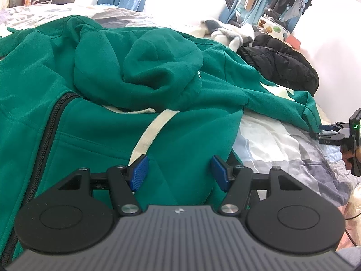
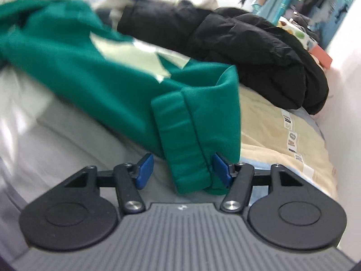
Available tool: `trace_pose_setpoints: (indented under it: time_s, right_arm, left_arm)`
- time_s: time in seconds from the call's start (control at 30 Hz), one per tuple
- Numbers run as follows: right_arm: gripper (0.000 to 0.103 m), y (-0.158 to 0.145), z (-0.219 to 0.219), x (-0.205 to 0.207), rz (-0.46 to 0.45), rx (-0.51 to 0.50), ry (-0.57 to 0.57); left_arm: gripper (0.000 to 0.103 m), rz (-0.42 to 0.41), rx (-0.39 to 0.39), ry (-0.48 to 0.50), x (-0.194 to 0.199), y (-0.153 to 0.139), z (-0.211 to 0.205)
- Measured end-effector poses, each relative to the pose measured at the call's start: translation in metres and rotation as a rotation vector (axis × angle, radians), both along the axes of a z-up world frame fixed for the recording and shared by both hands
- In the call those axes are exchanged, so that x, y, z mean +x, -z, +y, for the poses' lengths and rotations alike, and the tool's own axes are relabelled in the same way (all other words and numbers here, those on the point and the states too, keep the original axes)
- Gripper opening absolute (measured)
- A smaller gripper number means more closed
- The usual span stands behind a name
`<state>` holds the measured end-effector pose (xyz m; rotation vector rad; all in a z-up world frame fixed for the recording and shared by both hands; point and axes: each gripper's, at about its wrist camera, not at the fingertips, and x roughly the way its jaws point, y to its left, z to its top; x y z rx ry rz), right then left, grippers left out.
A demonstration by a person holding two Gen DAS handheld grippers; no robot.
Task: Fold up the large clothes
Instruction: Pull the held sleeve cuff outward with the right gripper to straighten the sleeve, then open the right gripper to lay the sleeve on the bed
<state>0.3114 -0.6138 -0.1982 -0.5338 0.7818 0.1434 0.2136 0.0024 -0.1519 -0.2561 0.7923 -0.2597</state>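
Green fleece zip hoodie (image 1: 94,72) sprawls front-up across the patchwork-print bed cover (image 1: 282,140), hood crumpled over the chest, and one sleeve (image 2: 101,72) reaches out along the bed towards the right gripper (image 2: 180,169). That sleeve's long axis runs straight into the right claw, so this hand is plainly the nearer one for folding it inwards. Its jaws stand spread, with the ribbed green cuff (image 2: 187,149) between the blue pads (image 2: 220,169); the cuff brushes one pad and stands clear of the other, so nothing is pinched. A black puffer jacket (image 2: 259,56) lies heaped just behind the sleeve and could be dragged along. Over the hoodie's lower front the left gripper (image 1: 179,174) hovers, also spread and empty, a cream drawstring tape (image 1: 153,133) running down to one pad.
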Motion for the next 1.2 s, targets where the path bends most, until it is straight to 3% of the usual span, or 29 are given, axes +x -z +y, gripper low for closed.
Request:
trace_pose_setpoints:
  time_s: [0.1, 0.13, 0.2, 0.27, 0.37, 0.43, 0.6, 0.73, 0.87, 1.03, 1.1, 1.2]
  right_arm:
    - [0.052, 0.009, 0.021, 0.001, 0.014, -0.17, -0.087]
    - [0.041, 0.011, 0.026, 0.003, 0.025, -0.218, -0.097]
    - [0.041, 0.015, 0.039, 0.01, 0.036, -0.314, -0.111]
    - [0.039, 0.014, 0.046, 0.012, 0.049, -0.329, -0.118]
    - [0.021, -0.006, 0.05, 0.015, 0.026, -0.21, -0.075]
    - [0.015, -0.024, 0.05, 0.021, -0.014, -0.131, -0.034]
    - [0.012, -0.073, 0.018, 0.042, -0.179, 0.087, 0.148]
    - [0.012, -0.099, -0.043, 0.07, -0.27, 0.263, 0.366]
    - [0.012, -0.083, -0.059, 0.091, -0.269, 0.296, 0.49]
    - [0.012, -0.048, -0.11, 0.121, -0.232, 0.316, 0.663]
    - [0.004, -0.035, -0.12, 0.127, -0.236, 0.323, 0.712]
    - [0.005, -0.023, -0.143, 0.119, -0.237, 0.422, 0.74]
  left_arm:
    - [0.067, 0.0, 0.002, -0.004, 0.002, 0.0, -0.003]
    - [0.067, -0.002, 0.005, -0.005, 0.002, 0.0, -0.004]
    - [0.067, -0.005, 0.006, -0.005, 0.0, 0.0, -0.004]
    - [0.067, -0.007, 0.004, -0.005, -0.002, -0.002, -0.004]
    - [0.067, -0.013, 0.0, -0.011, -0.006, -0.004, -0.001]
    - [0.067, -0.014, -0.003, -0.013, -0.006, -0.005, 0.0]
    - [0.067, -0.017, -0.001, -0.008, -0.006, -0.005, 0.0]
    - [0.067, -0.014, -0.004, -0.004, -0.004, -0.004, 0.0]
    - [0.067, -0.004, -0.002, 0.005, 0.001, -0.003, -0.003]
    - [0.067, -0.006, 0.008, 0.017, 0.003, -0.007, -0.008]
    - [0.067, -0.006, 0.008, 0.018, 0.003, -0.008, -0.009]
    - [0.067, -0.007, 0.01, 0.021, 0.002, -0.009, -0.01]
